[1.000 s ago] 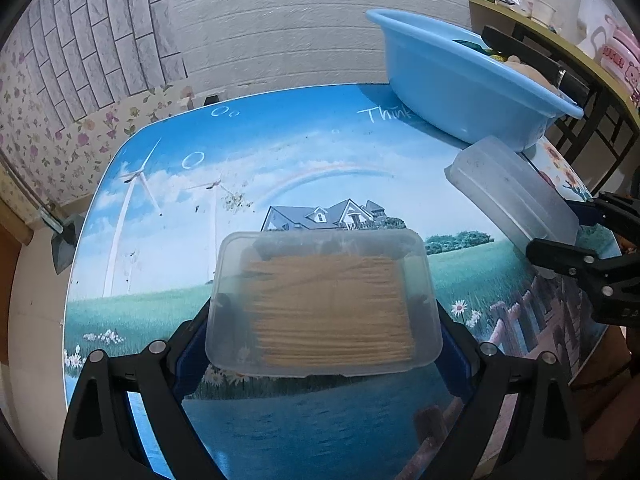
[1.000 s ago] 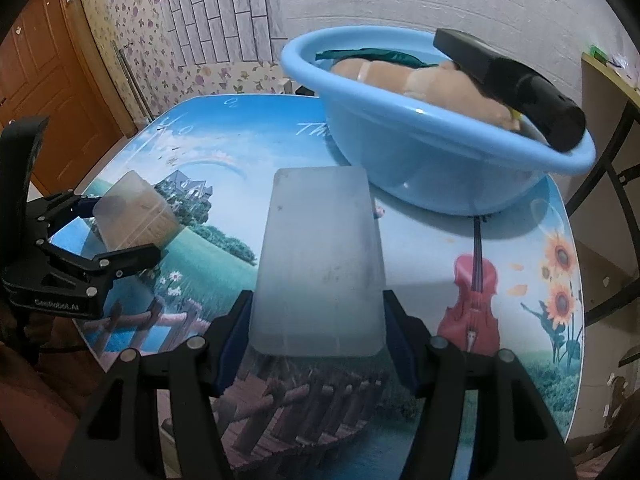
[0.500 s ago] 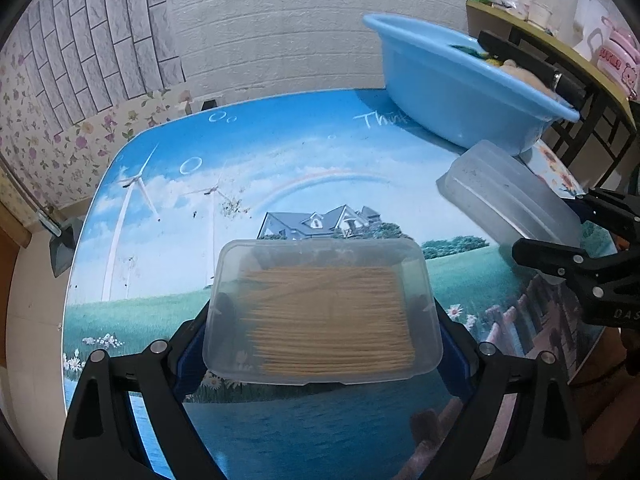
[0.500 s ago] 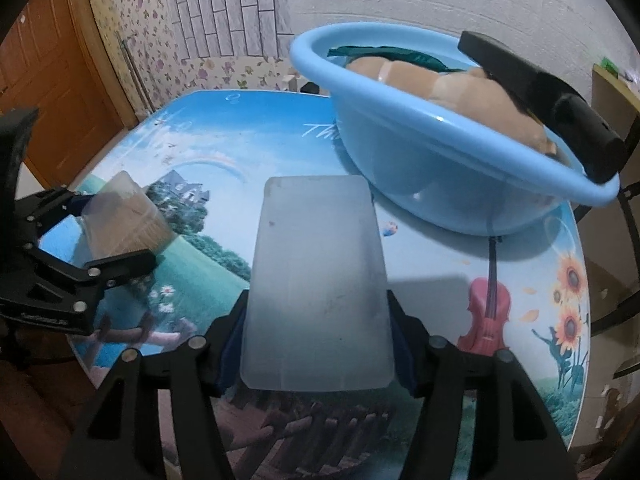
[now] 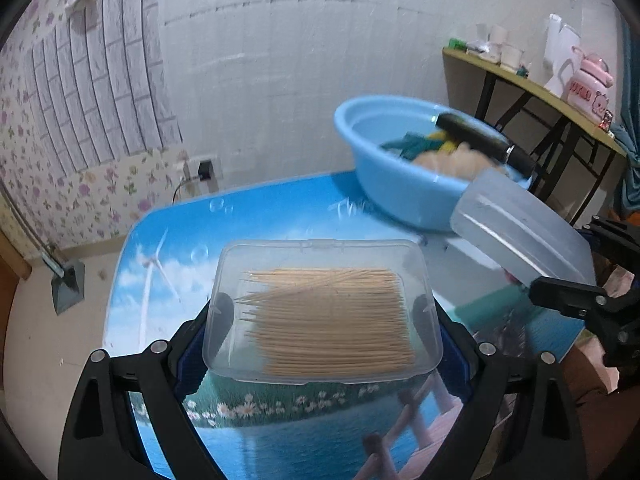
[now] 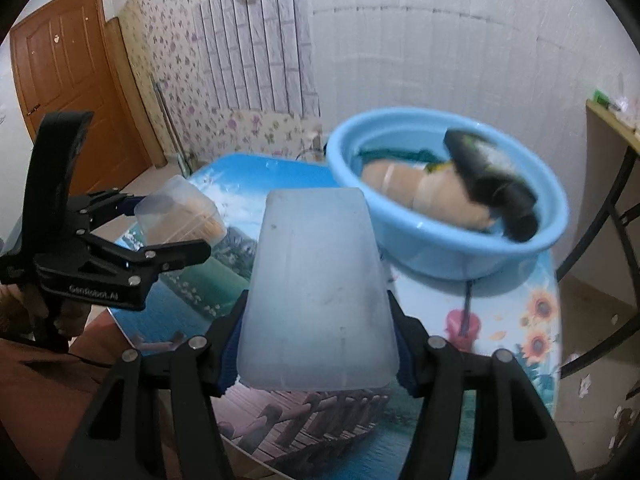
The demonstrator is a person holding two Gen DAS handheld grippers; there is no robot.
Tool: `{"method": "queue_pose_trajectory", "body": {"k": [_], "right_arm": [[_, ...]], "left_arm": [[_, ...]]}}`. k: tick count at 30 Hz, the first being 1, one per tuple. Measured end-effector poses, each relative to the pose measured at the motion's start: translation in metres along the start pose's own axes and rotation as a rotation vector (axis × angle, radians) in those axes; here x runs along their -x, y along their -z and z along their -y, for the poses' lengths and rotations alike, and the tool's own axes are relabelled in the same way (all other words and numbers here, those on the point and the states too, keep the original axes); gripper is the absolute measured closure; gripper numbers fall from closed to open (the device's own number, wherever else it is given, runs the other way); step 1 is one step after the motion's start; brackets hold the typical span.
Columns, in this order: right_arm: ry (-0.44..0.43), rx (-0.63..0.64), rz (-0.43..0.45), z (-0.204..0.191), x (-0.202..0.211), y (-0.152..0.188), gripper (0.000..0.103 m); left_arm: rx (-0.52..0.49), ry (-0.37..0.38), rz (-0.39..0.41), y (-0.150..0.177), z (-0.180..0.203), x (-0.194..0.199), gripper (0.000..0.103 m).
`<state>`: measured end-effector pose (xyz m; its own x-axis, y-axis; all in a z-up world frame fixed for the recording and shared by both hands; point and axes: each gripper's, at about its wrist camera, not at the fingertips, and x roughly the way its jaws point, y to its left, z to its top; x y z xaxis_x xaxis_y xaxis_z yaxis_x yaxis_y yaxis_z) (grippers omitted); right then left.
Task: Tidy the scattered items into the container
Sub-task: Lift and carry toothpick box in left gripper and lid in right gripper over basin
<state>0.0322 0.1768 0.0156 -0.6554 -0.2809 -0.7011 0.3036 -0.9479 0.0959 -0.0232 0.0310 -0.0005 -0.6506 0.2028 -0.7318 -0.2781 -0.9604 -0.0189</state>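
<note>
My left gripper (image 5: 322, 316) is shut on a clear plastic box of toothpicks (image 5: 324, 312) and holds it above the picture-printed table (image 5: 256, 216). My right gripper (image 6: 318, 320) is shut on a frosted white plastic box (image 6: 318, 300), also lifted above the table. The blue basin (image 6: 448, 248) stands at the table's far right and holds a plush toy (image 6: 420, 196), a black-handled tool (image 6: 492, 188) and green cloth. In the left wrist view the basin (image 5: 392, 184) lies ahead to the right, with the frosted box (image 5: 520, 232) in front of it. The toothpick box also shows in the right wrist view (image 6: 180, 216).
A side table (image 5: 532, 88) with cups and a pink kettle stands right of the basin. A wooden door (image 6: 68, 92) is at far left. The table's near edge (image 6: 256, 452) lies under my right gripper.
Both grippers have risen and tilted up with their boxes. The basin's inside now shows from above, and more of the wall is in view.
</note>
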Motion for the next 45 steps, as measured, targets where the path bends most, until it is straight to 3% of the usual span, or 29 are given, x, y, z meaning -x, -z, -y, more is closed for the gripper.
{"method": "queue_pose_trajectory", "body": {"k": [7, 15, 24, 45], "right_arm": [[0.038, -0.032, 0.082, 0.016, 0.043, -0.003, 0.043], [0.117, -0.107, 0.076, 0.048, 0.058, 0.008, 0.043], [0.158, -0.158, 0.043, 0.074, 0.054, 0.020, 0.043], [0.159, -0.175, 0.052, 0.101, 0.026, -0.009, 0.043]], "left_arm": [[0.006, 0.019, 0.048, -0.020, 0.005, 0.012, 0.011], [-0.005, 0.029, 0.042, -0.030, 0.018, 0.005, 0.011], [-0.030, 0.050, 0.041, -0.046, 0.033, -0.005, 0.011], [-0.108, 0.082, 0.078, -0.097, 0.058, -0.026, 0.011]]}}
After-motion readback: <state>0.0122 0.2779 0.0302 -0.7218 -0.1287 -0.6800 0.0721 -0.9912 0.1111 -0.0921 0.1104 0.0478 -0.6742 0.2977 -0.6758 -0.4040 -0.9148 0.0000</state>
